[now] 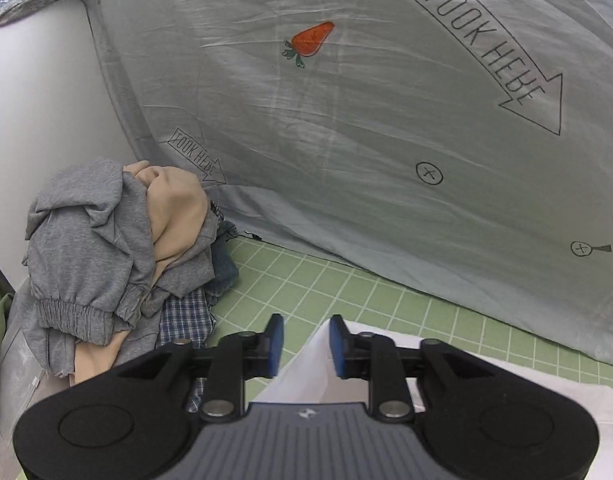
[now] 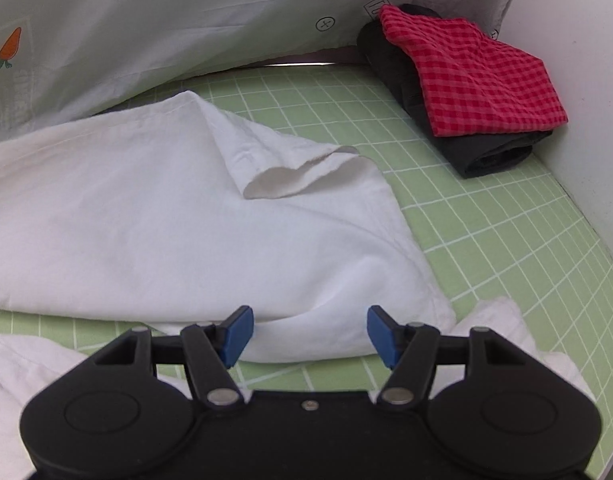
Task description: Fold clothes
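Green gridded mat (image 2: 486,216) underneath, grey printed sheet (image 1: 346,120) hung behind. Left gripper (image 1: 305,346) tilted downward above the mat, jaws partly apart, nothing pinched, though a raised point of the white garment (image 2: 166,220) shows just beyond its right pad. Right gripper (image 2: 308,334) pitched steeply down, jaws wide and empty, straddling the garment's near rounded edge. Garment white, creased, one sleeve flipped over on top. Ahead-left of the left gripper, heaped grey and tan clothes (image 1: 114,248); far ahead-right of the right gripper, folded red checked cloth (image 2: 474,76) on dark folded clothing (image 2: 494,156).
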### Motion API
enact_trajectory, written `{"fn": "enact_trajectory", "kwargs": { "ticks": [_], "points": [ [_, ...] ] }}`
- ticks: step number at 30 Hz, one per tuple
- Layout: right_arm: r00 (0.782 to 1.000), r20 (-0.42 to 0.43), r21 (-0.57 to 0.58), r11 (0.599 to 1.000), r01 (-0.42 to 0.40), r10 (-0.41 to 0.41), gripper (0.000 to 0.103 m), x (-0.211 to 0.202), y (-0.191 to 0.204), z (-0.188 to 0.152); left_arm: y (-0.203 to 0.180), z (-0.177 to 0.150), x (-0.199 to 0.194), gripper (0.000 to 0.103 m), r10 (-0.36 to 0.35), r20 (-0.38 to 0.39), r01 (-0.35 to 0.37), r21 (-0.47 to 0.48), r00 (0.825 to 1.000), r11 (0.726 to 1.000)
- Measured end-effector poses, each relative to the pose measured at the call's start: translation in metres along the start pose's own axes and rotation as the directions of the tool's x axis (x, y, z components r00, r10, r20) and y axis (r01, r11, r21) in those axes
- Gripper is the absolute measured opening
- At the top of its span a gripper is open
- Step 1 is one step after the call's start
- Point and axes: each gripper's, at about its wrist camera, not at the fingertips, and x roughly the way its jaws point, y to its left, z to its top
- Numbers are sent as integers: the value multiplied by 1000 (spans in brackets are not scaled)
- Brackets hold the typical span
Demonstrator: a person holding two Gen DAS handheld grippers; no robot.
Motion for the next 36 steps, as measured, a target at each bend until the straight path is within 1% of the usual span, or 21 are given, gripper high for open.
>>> {"fn": "enact_trajectory", "kwargs": {
  "ticks": [1, 2, 3, 5, 7, 10, 13, 15, 17, 19, 20, 21, 23, 24, 26, 29, 30, 31, 32, 33, 36],
  "points": [
    [1000, -3, 14, 1000, -13, 13, 65, 1, -1, 1, -5, -9, -4, 59, -27, -5, 27, 7, 1000, 1000],
    [1000, -5, 26, 999, -27, 27, 67, 2, -2, 2, -8, -16, -6, 65, -56, -17, 56, 15, 998, 998],
    [999, -8, 30, 999, -37, 37, 70, 5, -2, 4, -13, -25, -10, 69, -95, -41, 96, 27, 995, 995],
    [999, -4, 16, 999, -52, 52, 71, 12, 2, 10, -21, -45, -17, 69, -154, -92, 158, 41, 984, 987],
    [997, 11, -6, 997, -75, 76, 71, 18, 8, 18, -30, -71, -24, 70, -182, -146, 193, 68, 972, 979],
    [998, 29, -66, 997, -46, 48, 71, 33, 22, 33, -36, -102, -17, 70, -151, -228, 173, 79, 962, 982],
    [998, 61, -145, 989, 18, -9, 79, 49, 37, 50, -33, -130, -7, 70, -105, -315, 128, 52, 943, 990],
    [997, 70, -180, 983, 24, -11, 82, 61, 42, 62, -28, -142, 0, 70, -81, -356, 100, 35, 931, 994],
    [997, 69, -230, 973, 36, -20, 82, 74, 47, 75, -24, -148, 4, 70, -65, -374, 83, 32, 925, 996],
    [995, 86, -298, 951, 82, -59, 81, 86, 51, 90, -21, -147, 8, 70, -60, -379, 77, 30, 923, 997],
    [992, 103, -325, 941, 98, -68, 72, 90, 50, 101, -19, -146, 10, 70, -57, -382, 74, 29, 922, 997],
    [991, 117, -348, 931, 107, -70, 47, 94, 49, 113, -17, -144, 12, 70, -55, -380, 70, 25, 923, 997],
    [984, 153, -352, 926, 136, -86, 9, 104, 43, 144, -15, -140, 17, 71, -43, -376, 53, 18, 925, 998],
    [978, 182, -339, 928, 156, -98, 13, 108, 40, 162, -14, -138, 18, 71, -40, -376, 48, 11, 926, 999],
    [961, 256, -310, 933, 181, -102, 13, 110, 39, 195, -16, -134, 21, 71, -41, -377, 46, 5, 925, 999],
    [914, 399, -271, 943, 191, -71, 16, 95, 46, 221, -19, -131, 21, 71, -42, -373, 47, 4, 927, 999],
    [906, 417, -270, 941, 203, -76, 32, 93, 49, 220, -20, -130, 19, 71, -42, -369, 46, 3, 929, 999],
    [903, 419, -276, 936, 220, -89, 44, 92, 51, 213, -20, -131, 18, 72, -42, -369, 47, 5, 929, 999],
    [901, 422, -282, 930, 237, -102, 70, 92, 54, 206, -21, -132, 17, 72, -43, -369, 48, 6, 928, 999],
    [898, 425, -288, 923, 254, -115, 77, 91, 57, 199, -21, -133, 16, 73, -43, -369, 49, 7, 928, 999],
    [940, 327, -285, 938, 197, -98, 77, 91, 44, 158, -24, -138, 13, 73, -41, -376, 53, 20, 926, 998]
  ]
}}
